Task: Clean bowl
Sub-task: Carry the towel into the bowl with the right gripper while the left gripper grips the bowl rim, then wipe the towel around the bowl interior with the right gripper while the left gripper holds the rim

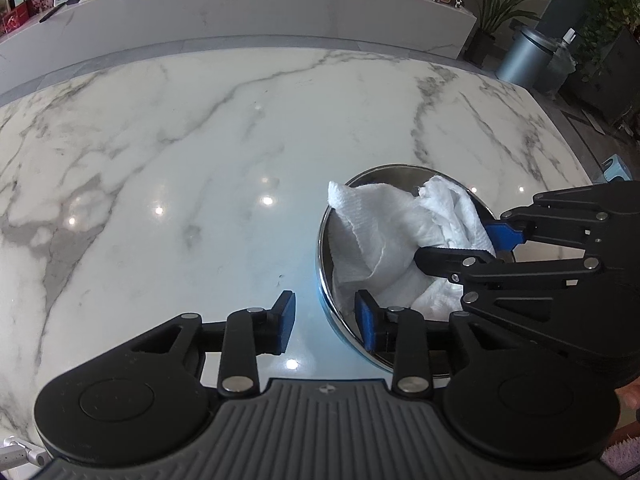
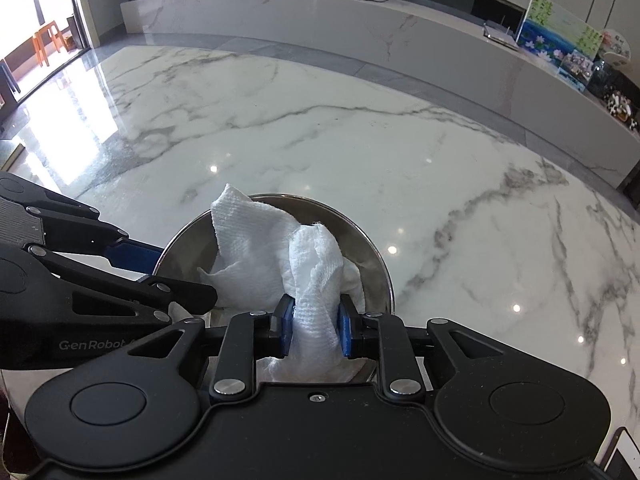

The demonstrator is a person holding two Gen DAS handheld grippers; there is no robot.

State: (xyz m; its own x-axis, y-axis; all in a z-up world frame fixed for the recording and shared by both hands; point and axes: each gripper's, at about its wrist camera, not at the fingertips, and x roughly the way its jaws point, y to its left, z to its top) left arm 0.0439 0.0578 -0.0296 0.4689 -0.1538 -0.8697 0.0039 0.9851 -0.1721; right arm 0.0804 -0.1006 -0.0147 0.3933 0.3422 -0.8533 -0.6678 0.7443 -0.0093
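Two tongs work the bowl [image 2: 372,256]: right tongs [image 2: 314,330] pinch the soft towel [image 2: 256,256] inside, left tongs [image 1: 326,322] gape astride its slippery rim.

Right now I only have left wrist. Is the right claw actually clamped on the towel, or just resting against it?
Observer: Clamped. Right wrist view shows the paper towel bunched between both blue pads of the right claw.
Operator: Any towel behind the pads?
Observer: Yes, a tail sticks out on the camera side of the pads.
Operator: The right claw hides the bowl's right rim from me. Anything there?
Observer: The bowl shows an unbroken rim there, with only the marble table beside it.
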